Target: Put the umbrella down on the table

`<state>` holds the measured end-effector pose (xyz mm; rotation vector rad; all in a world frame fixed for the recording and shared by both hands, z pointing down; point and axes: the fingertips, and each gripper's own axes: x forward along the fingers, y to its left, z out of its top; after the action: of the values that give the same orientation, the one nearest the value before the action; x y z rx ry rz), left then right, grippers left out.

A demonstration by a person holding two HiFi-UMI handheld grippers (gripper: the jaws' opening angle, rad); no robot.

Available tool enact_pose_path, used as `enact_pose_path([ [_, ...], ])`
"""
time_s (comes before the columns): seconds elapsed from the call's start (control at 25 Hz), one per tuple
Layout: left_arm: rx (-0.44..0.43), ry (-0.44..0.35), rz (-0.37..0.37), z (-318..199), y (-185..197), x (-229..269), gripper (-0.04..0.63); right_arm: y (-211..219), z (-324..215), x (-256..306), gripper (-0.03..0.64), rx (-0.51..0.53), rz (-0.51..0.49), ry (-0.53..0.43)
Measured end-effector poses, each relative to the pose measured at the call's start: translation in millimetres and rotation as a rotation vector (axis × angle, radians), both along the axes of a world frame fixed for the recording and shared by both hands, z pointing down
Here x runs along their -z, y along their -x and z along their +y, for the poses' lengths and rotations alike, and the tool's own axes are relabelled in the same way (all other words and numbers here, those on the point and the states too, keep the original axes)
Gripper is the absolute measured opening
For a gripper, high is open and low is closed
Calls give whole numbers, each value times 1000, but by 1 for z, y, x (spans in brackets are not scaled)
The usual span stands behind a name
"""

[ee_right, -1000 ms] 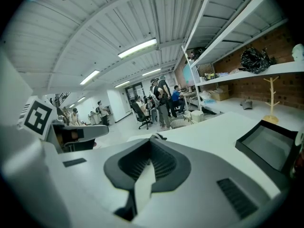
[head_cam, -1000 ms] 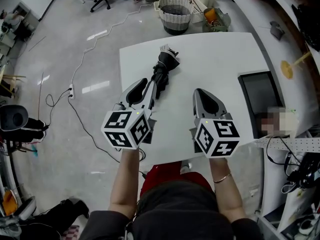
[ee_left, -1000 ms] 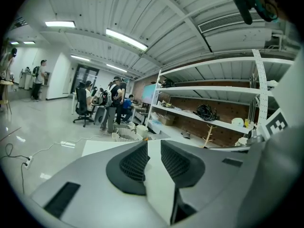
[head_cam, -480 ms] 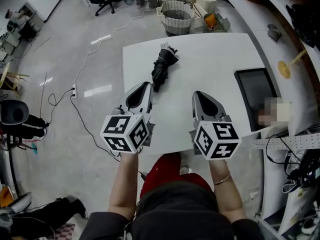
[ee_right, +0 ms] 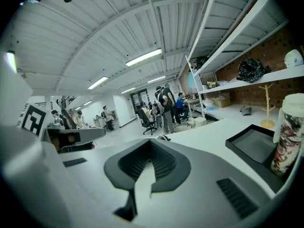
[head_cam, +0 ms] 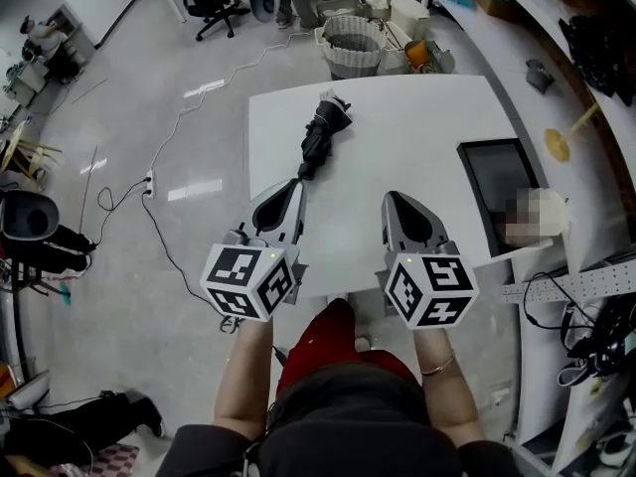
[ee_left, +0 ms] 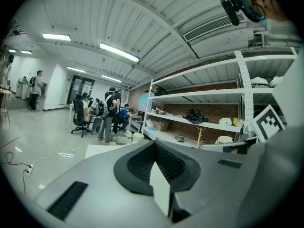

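Note:
The black folded umbrella (head_cam: 320,134) lies on the white table (head_cam: 417,117), near its far left part, with nothing touching it. My left gripper (head_cam: 294,183) is just short of the umbrella's near end, jaws shut and empty; in the left gripper view the left gripper (ee_left: 154,144) shows its jaws pressed together. My right gripper (head_cam: 390,198) hovers over the table's near half, well to the right of the umbrella. In the right gripper view the right gripper (ee_right: 151,142) is shut with nothing in it.
A black tray (head_cam: 502,182) sits on the table's right side, with a patterned cup (ee_right: 287,134) beside it. A wicker basket (head_cam: 350,38) and boxes stand beyond the far edge. A cable (head_cam: 189,97) runs over the floor at left. Shelves line the right wall.
Both grippers have drawn back toward the table's near edge. A gap has opened between the left gripper and the umbrella, which stays lying on the table.

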<state>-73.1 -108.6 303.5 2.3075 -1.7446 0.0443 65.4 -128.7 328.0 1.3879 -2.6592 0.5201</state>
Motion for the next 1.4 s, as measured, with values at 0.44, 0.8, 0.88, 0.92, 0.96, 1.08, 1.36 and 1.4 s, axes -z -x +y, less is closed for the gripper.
enact_pose_path([
  [0.44,13,-28,16,45,-15,6,12,-15,37,15,18,16,-16,-58],
  [0.8,42,-60,30,80,-18,14,12,-22,68,24,18,42,-23,-85],
  [0.88,48,-69,33,87,-19,16,12,-25,74,23,18,42,-24,-84],
  [0.92,49,-71,36,90,-20,16,12,-26,77,23,18,43,-25,-83],
  [0.96,49,-70,38,93,-21,15,12,-28,81,23,18,44,-26,-82],
  [1.08,49,-63,44,102,-23,10,12,-31,91,22,18,47,-27,-84],
  [1.36,62,-69,46,122,-24,11,12,-37,112,26,18,54,-36,-95],
  [1.4,64,-71,45,125,-23,12,12,-37,115,27,18,56,-39,-99],
])
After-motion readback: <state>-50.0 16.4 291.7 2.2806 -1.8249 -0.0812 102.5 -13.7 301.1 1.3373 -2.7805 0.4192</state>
